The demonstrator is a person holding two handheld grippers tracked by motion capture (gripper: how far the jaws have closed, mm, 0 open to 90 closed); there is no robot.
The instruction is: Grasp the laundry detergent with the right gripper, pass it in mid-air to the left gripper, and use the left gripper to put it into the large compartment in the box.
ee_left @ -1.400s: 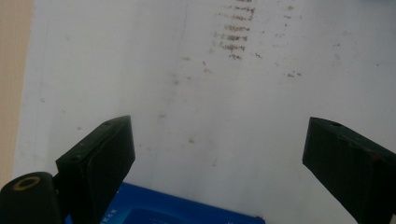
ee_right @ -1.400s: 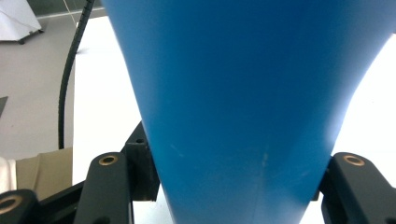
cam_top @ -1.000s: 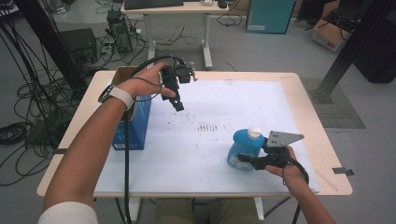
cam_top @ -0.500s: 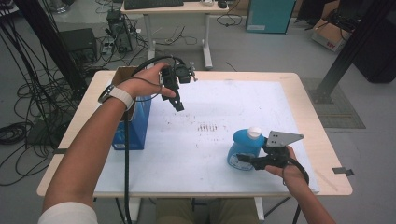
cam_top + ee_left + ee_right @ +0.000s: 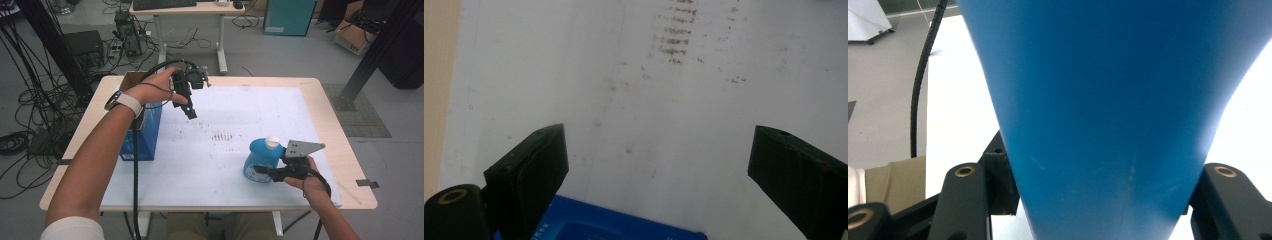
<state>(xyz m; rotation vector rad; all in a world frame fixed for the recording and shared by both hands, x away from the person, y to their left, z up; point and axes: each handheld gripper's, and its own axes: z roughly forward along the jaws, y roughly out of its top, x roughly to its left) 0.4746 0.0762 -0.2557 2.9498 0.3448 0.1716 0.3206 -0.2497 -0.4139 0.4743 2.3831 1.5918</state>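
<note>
High view: keep right gripper (image 5: pixel 263 171) fingers clenched low on blue bottle (image 5: pixel 260 156), left gripper (image 5: pixel 191 113) fingers spread empty above table (image 5: pixel 320 100), steady upright

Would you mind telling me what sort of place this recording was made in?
Most likely a lab or workshop: bundles of cables lie on the grey floor, a desk with a keyboard stands behind the table, and cardboard boxes sit nearby.

Desk (image 5: pixel 330 100) topped by white sheet (image 5: pixel 250 110) with dark smudges (image 5: pixel 223 136) mid-sheet. Blue box (image 5: pixel 145 137) at left edge. Background: second desk (image 5: pixel 190 10), teal cabinet (image 5: pixel 286 17), cardboard box (image 5: pixel 352 36), floor cables (image 5: pixel 25 115).
</note>
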